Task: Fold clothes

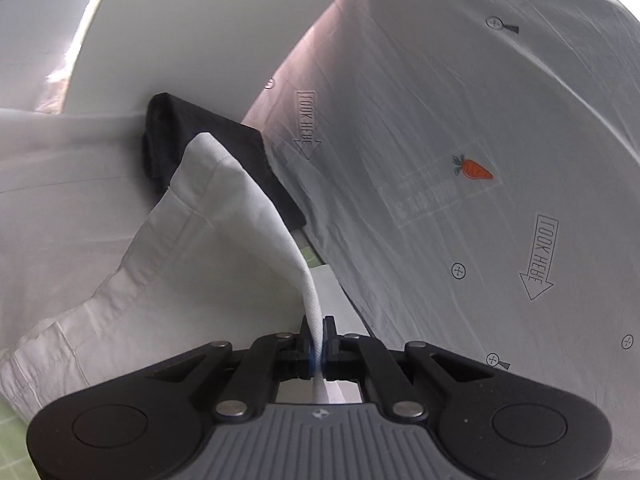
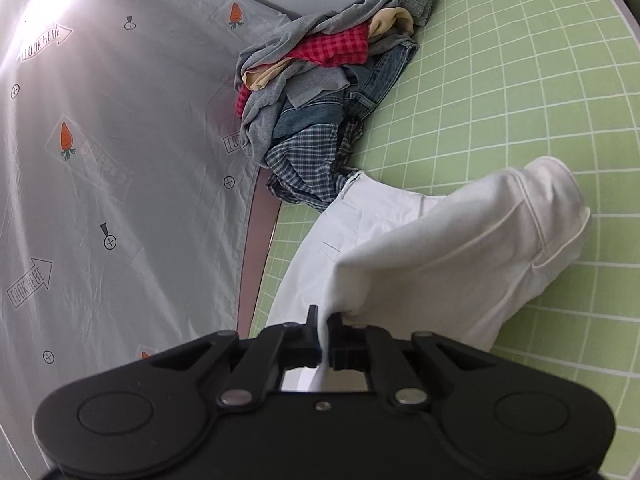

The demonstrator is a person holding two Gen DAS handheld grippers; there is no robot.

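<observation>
A white garment (image 1: pixel 132 216) with stitched seams fills the left of the left wrist view. My left gripper (image 1: pixel 319 334) is shut on a narrow fold of it that rises toward the lens. In the right wrist view the same white garment (image 2: pixel 440 256) lies bunched on the green grid mat (image 2: pixel 520 100), one rounded end lifted at the right. My right gripper (image 2: pixel 325 330) is shut on its near edge. Both pinched edges run down between the jaws.
A pile of unfolded clothes (image 2: pixel 320 92) in grey, red check, denim and blue plaid lies at the mat's far edge. A dark folded cloth (image 1: pixel 208 148) sits behind the white garment. A pale printed sheet (image 2: pixel 100 160) with carrots and arrows hangs alongside the table.
</observation>
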